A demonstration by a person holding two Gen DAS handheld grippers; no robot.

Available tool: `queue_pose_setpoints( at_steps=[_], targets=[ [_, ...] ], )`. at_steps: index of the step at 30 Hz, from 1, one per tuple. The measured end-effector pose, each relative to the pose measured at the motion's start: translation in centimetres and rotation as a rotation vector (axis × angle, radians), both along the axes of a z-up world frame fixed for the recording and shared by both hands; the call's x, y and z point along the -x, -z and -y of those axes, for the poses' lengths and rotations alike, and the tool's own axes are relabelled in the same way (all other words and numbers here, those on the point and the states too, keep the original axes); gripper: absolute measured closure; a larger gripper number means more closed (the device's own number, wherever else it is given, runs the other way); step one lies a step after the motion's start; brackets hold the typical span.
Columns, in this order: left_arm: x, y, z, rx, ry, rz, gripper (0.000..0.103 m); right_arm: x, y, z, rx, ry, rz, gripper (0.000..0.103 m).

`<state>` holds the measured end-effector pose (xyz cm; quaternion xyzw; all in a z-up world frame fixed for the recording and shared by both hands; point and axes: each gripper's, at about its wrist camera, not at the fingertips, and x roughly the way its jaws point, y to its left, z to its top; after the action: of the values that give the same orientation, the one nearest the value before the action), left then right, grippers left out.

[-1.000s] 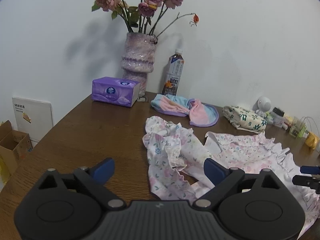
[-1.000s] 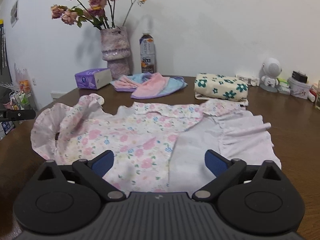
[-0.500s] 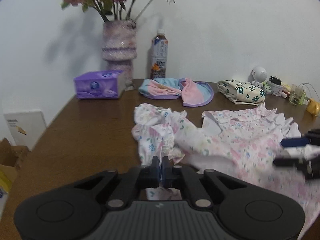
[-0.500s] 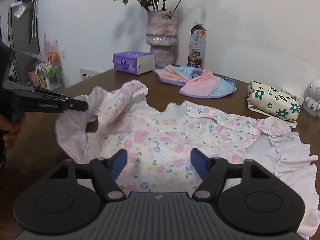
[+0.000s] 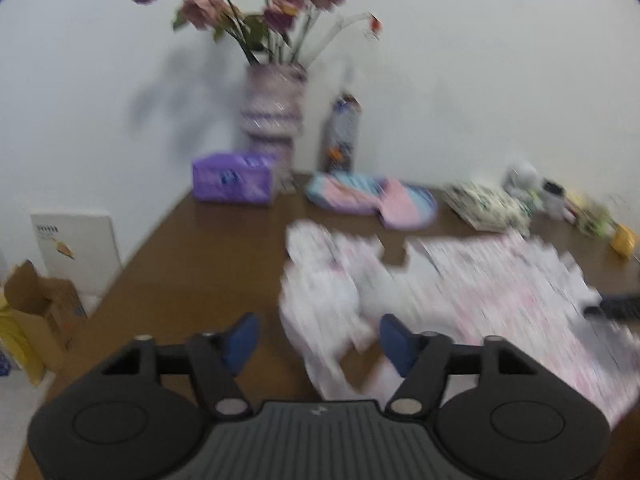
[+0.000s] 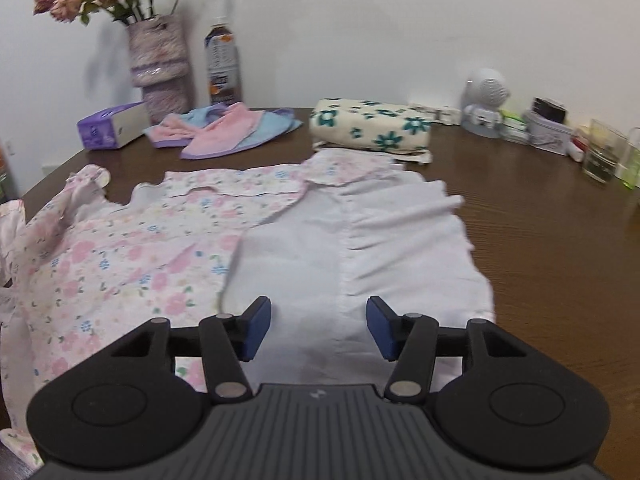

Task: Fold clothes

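Observation:
A pink floral garment (image 6: 120,260) lies spread on the brown table (image 6: 560,240), its right part turned to the plain white inside (image 6: 320,248). My right gripper (image 6: 318,332) hovers low over that white part. Its jaws are closing, with flat fabric beneath and between them, and the pads press on nothing. The left wrist view is blurred by motion. In it my left gripper (image 5: 318,342) stands over the bunched left end of the garment (image 5: 328,304). Its jaws are opening, and the pads are clear of the cloth. The right gripper's dark fingers (image 5: 616,308) show at the far right.
Along the back wall stand a vase of flowers (image 6: 160,56), a bottle (image 6: 222,68), a purple tissue box (image 6: 112,126), a pink and blue cloth (image 6: 224,128), a folded cloth with teal flowers (image 6: 372,130), a white figure (image 6: 484,104) and small jars (image 6: 600,156). A cardboard box (image 5: 44,304) sits on the floor at left.
The left gripper, shut on the garment's edge half a second ago, has let go and stands open. The right gripper's jaws have narrowed and it has swung over the white part.

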<state>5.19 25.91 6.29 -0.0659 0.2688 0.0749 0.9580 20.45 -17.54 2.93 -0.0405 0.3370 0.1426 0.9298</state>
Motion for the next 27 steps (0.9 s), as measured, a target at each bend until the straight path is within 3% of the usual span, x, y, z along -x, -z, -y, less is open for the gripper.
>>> queue_pose_setpoints(
  at_steps=[3,4,5,6,7,11,15,19,20,23,24,26,27],
  targets=[
    [-3.2,0.8,-1.3,0.022,-0.007,-0.088,0.031,0.4,-0.1,1.2,-0.008,0.02,0.009,0.048],
    [-4.1,1.3,-1.7,0.037,0.001,-0.116,0.041,0.6,-0.1,1.5,-0.011,0.026,0.011,0.048],
    [-4.5,1.7,-1.7,0.05,0.021,-0.138,0.089,0.8,-0.1,1.8,-0.015,0.031,0.009,0.048],
    [-4.7,1.9,-1.6,0.055,0.038,-0.156,0.098,1.0,-0.1,2.0,-0.02,0.035,0.007,0.048],
    [-4.5,2.0,-1.1,0.009,0.053,-0.166,0.103,1.2,0.0,2.0,-0.025,0.037,0.004,0.048],
    [-1.5,1.1,3.1,-0.457,0.105,-0.159,0.102,1.4,0.4,2.1,-0.027,0.025,-0.005,0.047],
    [1.0,1.6,6.0,-0.742,0.191,-0.201,0.102,1.3,1.0,1.9,-0.011,0.018,-0.018,0.047],
    [2.0,4.9,8.3,-0.97,0.336,-0.335,0.102,1.3,1.6,1.8,-0.01,0.018,-0.028,0.047],
    [2.2,5.4,8.6,-0.992,0.361,-0.356,0.097,1.4,1.6,2.0,-0.014,0.018,-0.026,0.047],
    [2.5,4.8,8.4,-0.933,0.369,-0.342,0.083,1.4,1.4,2.6,-0.024,0.024,-0.021,0.047],
    [2.4,3.9,8.0,-0.859,0.354,-0.306,0.08,1.4,1.4,2.9,-0.027,0.028,-0.019,0.047],
    [2.2,2.1,7.2,-0.711,0.324,-0.234,0.064,1.5,1.3,3.5,-0.035,0.037,-0.014,0.046],
    [2.0,1.4,6.8,-0.647,0.313,-0.201,0.064,1.6,1.4,3.7,-0.038,0.041,-0.014,0.046]
  ],
)
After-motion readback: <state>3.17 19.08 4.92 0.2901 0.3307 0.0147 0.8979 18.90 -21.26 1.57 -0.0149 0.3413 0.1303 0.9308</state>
